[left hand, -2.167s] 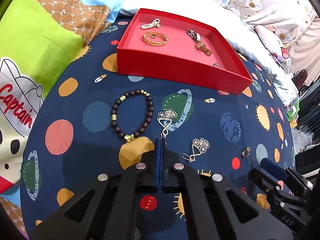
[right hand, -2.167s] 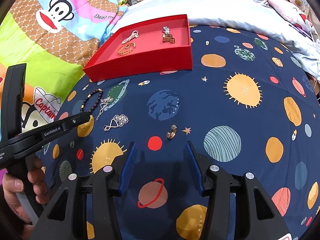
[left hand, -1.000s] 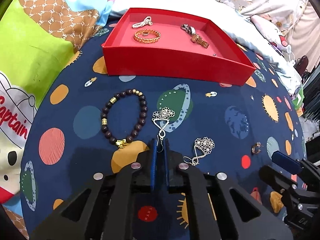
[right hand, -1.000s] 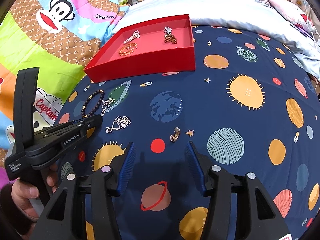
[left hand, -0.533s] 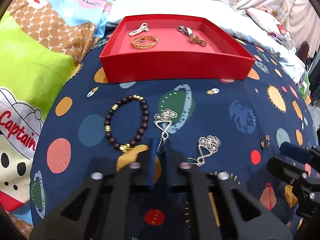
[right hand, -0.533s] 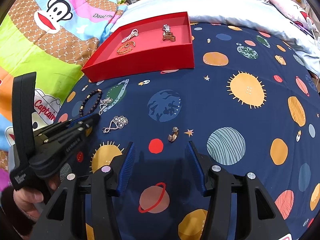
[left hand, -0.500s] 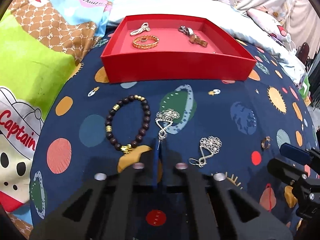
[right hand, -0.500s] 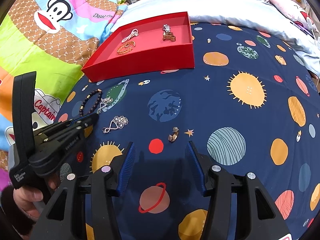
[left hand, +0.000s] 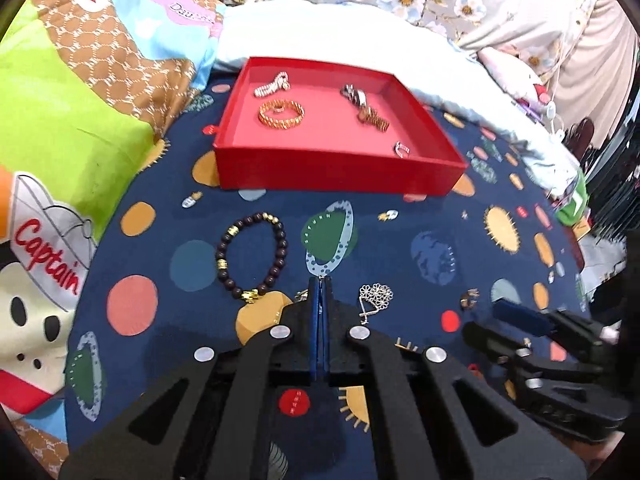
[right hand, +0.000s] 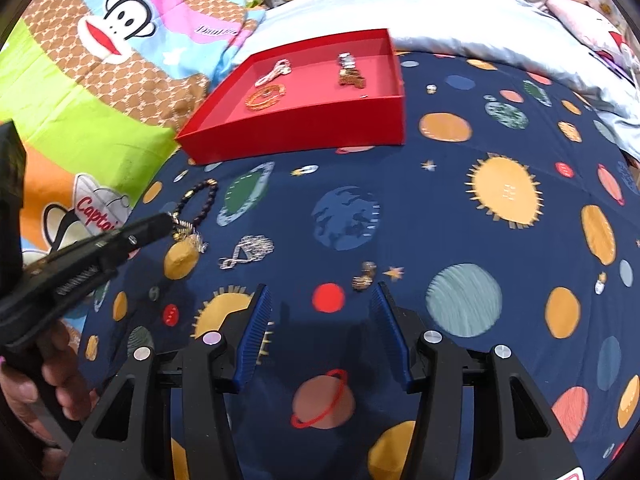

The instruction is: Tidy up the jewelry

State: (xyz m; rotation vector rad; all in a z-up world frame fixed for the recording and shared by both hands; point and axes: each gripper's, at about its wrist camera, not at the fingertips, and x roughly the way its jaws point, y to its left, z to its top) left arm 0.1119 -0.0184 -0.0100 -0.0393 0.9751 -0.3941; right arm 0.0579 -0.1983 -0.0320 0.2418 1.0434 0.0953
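Left jaws pinched on silver chain [right hand: 187, 235], apparently lifted, "Captain" pillow [left hand: 48, 258] beside

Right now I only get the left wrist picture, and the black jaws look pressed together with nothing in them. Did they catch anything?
Observer: Yes. In the right wrist view a small silver chain hangs bunched from the tip of the left gripper, beside the dark beaded bracelet.
Operator: And the other tool?
Observer: The right gripper has its jaws wide apart and holds nothing. A small ring lies on the blanket just ahead of its right-hand finger.
Operator: Who holds the left tool?
Observer: The person's left hand is wrapped around its handle, low in the right wrist view.
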